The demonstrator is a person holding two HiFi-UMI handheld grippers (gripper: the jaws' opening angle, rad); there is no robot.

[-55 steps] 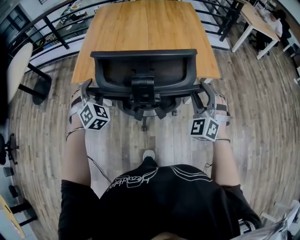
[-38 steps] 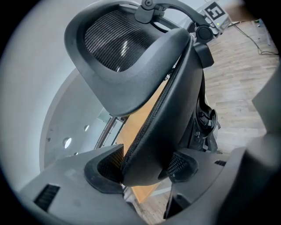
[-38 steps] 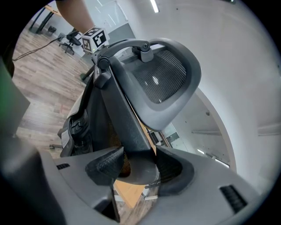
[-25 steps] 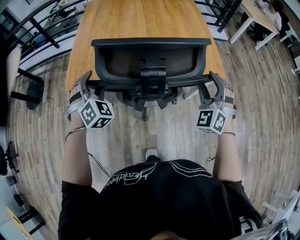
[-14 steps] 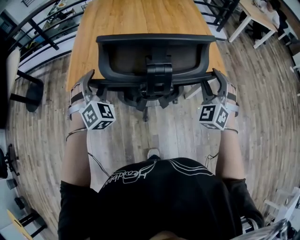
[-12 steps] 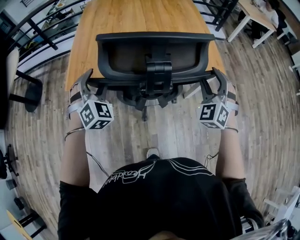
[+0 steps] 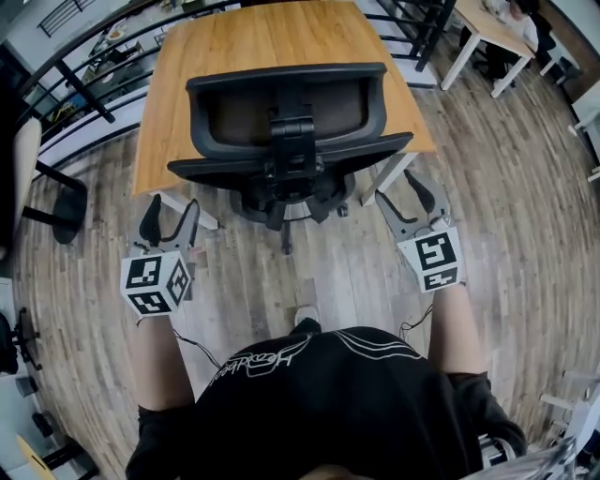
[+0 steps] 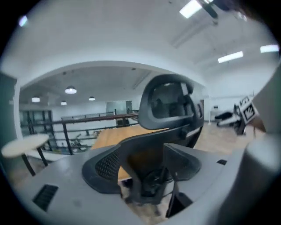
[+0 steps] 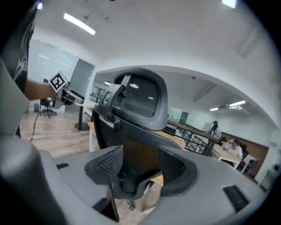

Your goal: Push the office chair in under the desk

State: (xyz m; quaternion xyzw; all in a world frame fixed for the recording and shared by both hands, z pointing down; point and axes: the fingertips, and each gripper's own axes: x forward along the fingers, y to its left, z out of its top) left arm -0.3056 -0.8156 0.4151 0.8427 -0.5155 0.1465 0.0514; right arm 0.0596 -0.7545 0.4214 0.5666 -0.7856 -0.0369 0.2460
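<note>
Both my forearms reach forward over the wood-plank floor [image 7: 337, 272], 1 on each side of the office chair [image 7: 281, 112]. The left gripper [image 7: 170, 217] hangs left of the chair base, well apart from it, its marker cube turned up toward me. The right gripper [image 7: 405, 195] sits near the chair's right corner but clear of it, angled inward.

In the left gripper view the left gripper's [image 8: 145, 162] jaws stand wide apart and have just been opening, with nothing between them; the chair only shows beyond the gap. The right gripper view gives the same for the right gripper [image 9: 140, 166]: jaws spread, just opening, nothing gripped.

The chair stands at the near end of the wooden desk [image 7: 262, 42]. Its back faces me and its front points away, in under the top. The backrest's long axis runs left to right, nearly along the desk's near edge, twisted slightly. The seat is hidden; the base shows on the floor between the desk's 2 white legs.

A black railing [image 7: 94, 94] runs behind the desk on the left. A round-topped stand [image 7: 26, 150] sits at far left, and a second desk [image 7: 487, 28] at upper right. Nothing lies between the chair and the desk.
</note>
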